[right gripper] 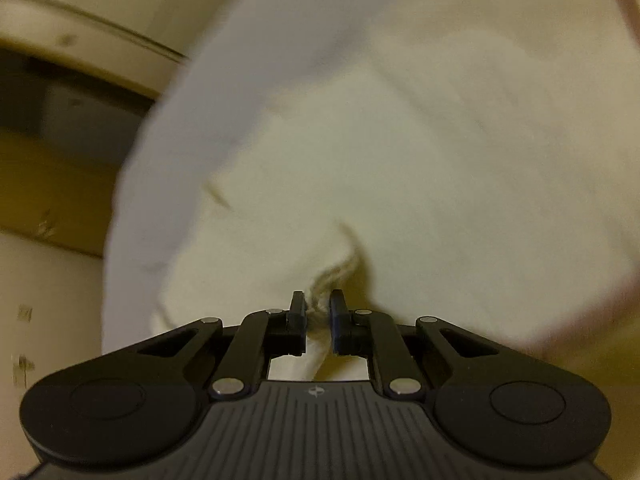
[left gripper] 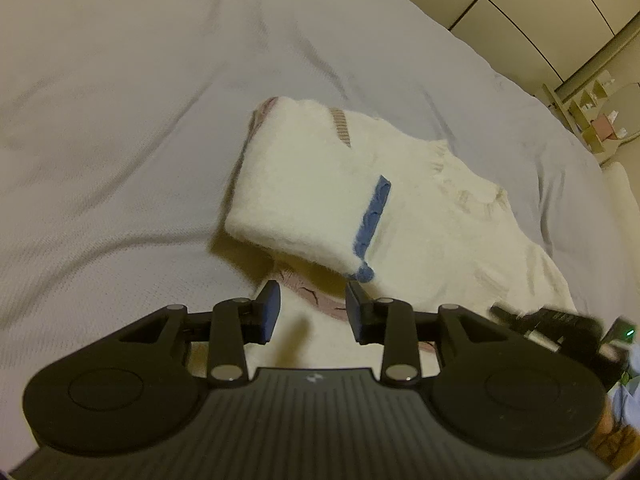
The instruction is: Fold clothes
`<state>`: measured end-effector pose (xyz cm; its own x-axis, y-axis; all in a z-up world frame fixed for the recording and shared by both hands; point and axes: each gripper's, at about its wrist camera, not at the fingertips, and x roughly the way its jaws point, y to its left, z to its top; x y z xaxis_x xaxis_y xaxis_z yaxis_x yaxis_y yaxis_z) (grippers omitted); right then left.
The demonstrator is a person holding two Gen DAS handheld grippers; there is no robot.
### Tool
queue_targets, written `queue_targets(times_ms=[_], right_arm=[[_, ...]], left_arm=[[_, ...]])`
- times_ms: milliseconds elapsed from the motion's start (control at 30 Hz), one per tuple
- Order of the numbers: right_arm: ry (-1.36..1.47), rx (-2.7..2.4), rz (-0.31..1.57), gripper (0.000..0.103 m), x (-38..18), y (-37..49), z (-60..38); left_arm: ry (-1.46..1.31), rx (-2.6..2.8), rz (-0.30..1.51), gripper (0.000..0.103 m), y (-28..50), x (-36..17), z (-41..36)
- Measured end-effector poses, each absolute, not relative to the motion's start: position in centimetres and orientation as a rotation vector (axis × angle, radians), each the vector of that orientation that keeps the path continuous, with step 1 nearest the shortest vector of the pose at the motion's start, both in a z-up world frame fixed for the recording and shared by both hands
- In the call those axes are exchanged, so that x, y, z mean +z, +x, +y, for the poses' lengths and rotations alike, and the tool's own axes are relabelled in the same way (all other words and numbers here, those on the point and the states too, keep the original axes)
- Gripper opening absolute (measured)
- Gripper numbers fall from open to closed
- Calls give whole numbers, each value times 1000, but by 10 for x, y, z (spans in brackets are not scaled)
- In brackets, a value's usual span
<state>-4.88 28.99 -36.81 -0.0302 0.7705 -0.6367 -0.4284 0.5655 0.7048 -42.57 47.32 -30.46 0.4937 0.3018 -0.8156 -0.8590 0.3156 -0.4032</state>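
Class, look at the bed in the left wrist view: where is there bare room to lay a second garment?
Bare sheet lies left of and beyond the cream sweater. It is crowded nearer the left gripper and rightwards.

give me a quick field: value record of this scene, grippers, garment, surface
surface: pale grey bedsheet, wrinkled
garment: cream knit sweater, partly folded, lying on the sheet
trim: blue edging along one folded edge
left gripper: open, empty, fingers just short of the near fold
right gripper: shut on a bunched bit of cream fabric
background: pale cabinet doors beyond the bed
image quality: right wrist view blurred, so which part of the sweater is pinched is unclear
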Motion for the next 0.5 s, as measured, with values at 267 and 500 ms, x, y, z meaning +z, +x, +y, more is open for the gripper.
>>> queue_targets(times_ms=[267,500], right_arm=[[165,839,1064,12,-339,-17,258],[115,797,1120,13,-362,-8,259]], left_arm=[[-904,786,730,30,-405,-311,473],[-826,784,803,30,-385,-324,472]])
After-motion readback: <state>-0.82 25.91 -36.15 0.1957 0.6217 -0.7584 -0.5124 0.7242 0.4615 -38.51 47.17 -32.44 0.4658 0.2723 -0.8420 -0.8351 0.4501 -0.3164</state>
